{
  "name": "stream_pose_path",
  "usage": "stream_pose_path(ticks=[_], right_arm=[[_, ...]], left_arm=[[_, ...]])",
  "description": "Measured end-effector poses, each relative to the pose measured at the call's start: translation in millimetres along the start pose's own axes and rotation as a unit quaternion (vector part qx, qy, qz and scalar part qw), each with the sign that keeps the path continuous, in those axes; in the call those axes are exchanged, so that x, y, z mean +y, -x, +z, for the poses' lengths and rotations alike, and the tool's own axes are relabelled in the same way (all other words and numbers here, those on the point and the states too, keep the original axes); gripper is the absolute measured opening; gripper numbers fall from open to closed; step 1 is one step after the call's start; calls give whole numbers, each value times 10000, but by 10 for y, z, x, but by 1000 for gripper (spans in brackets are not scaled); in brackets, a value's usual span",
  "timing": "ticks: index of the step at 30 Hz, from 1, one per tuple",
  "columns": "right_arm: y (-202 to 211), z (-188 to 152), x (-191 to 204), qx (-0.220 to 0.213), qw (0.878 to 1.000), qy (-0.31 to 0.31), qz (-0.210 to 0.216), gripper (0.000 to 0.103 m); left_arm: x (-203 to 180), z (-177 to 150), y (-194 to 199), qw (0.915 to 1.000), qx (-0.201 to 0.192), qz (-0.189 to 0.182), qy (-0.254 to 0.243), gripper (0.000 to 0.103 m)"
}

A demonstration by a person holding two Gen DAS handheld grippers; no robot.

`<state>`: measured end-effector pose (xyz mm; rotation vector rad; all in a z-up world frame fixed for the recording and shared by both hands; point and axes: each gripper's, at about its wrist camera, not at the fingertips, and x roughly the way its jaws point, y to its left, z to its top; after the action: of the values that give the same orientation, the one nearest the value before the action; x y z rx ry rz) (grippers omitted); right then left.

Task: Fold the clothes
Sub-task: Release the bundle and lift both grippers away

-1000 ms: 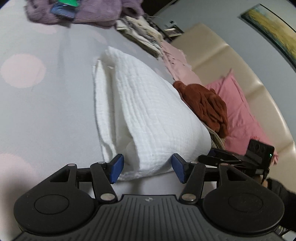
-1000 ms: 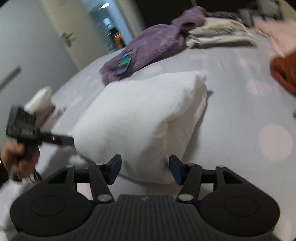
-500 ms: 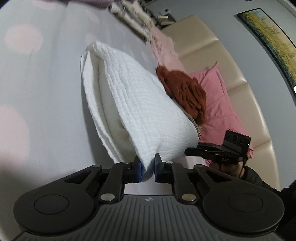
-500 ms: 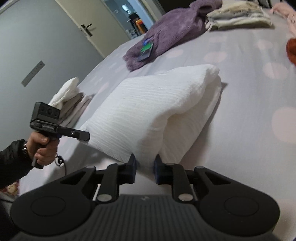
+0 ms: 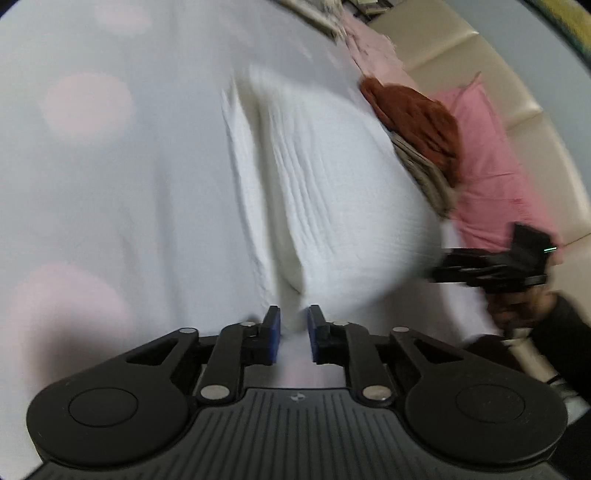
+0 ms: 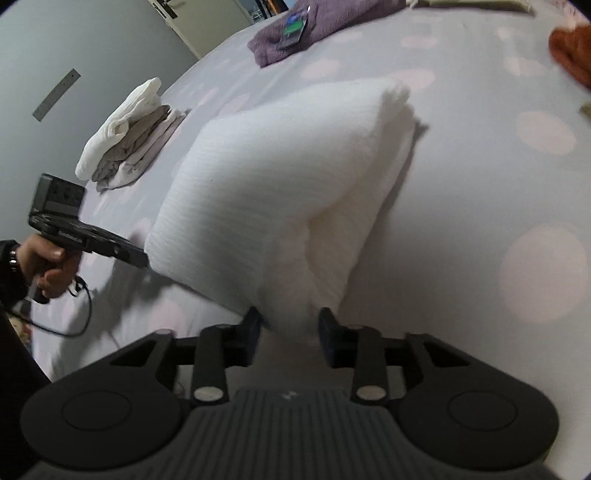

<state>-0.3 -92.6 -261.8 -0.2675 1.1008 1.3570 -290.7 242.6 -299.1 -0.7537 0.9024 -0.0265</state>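
**White cloth lifted at both near corners over the dotted bed**

A folded white ribbed cotton cloth [image 5: 325,177] lies in the middle of a pale lilac bed sheet with pink dots [image 5: 110,166], its near edge raised off the bed while the far end rests on the sheet.

The left tongs [image 5: 294,334] stand only a little apart, their blue pads [image 5: 274,338] close on either side of a thin fold of the white cloth; their jaws have just been opening slightly, and the blur leaves it unclear whether the pads press the fabric. The right tongs [image 6: 290,326] stand wider, with a bunched corner of the cloth between the fingers; their jaws have just been opening, and the fabric fills most of the gap, touching the left finger.

In the left wrist view, a rust-brown crumpled garment [image 5: 417,118] sits on a stack just beside the cloth's right side, with a pink pillow [image 5: 491,162] and a cream padded headboard [image 5: 461,48] behind. In the right wrist view, a small stack of folded white and grey clothes [image 6: 129,136] lies to the left, well apart from a purple fleece garment [image 6: 325,22] at the far edge. A hand [image 6: 48,266] grips the handle of the other tool.
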Motion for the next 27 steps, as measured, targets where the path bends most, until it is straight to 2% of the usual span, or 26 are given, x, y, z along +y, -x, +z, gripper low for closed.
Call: stream_pose_path(ticks=[2, 4, 5, 7, 8, 11, 13, 16, 18, 19, 22, 24, 27], right_arm=[[188, 83, 28, -258, 9992, 113, -287, 50], [332, 227, 116, -646, 9937, 264, -874, 53], [364, 302, 162, -842, 9899, 332, -1088, 53], [310, 461, 323, -1207, 9838, 501, -1228, 53], [207, 531, 416, -1291, 9822, 601, -1228, 52], [-165, 623, 617, -1353, 9764, 909, -1420, 46], [-347, 541, 727, -1345, 9707, 1328, -1482, 40], [-474, 323, 815, -1467, 9587, 1823, -1620, 40], [-379, 121, 758, -1696, 9574, 1746, -1553, 40], [-353, 54, 721, -1751, 9579, 1700, -1512, 40], [-262, -277, 616, -1531, 9615, 1669, -1555, 40], [-204, -433, 551, -1358, 9621, 1696, -1650, 40], [-24, -452, 449, -1397, 9646, 1260, -1848, 40]], left_arm=[[-116, 126, 146, 9980, -338, 416, -325, 16], [-291, 292, 224, 9931, -847, 531, -615, 26], [-395, 378, 219, 9899, -1130, 466, -718, 28], [-605, 518, 124, 9824, -1619, 222, -900, 45], [-687, 570, 14, 9795, -1732, 158, -1016, 46], [-877, 622, -393, 9761, -1730, 321, -1273, 45], [-1003, 657, -665, 9734, -1728, 430, -1443, 41], [-963, 595, -928, 9740, -1594, 545, -1516, 41], [-877, 526, -973, 9756, -1487, 645, -1485, 41], [-834, 513, -962, 9769, -1444, 648, -1438, 37], [-703, 476, -932, 9806, -1314, 657, -1298, 25], [-673, 483, -920, 9813, -1285, 649, -1273, 25], [-709, 500, -901, 9796, -1293, 719, -1358, 25]])
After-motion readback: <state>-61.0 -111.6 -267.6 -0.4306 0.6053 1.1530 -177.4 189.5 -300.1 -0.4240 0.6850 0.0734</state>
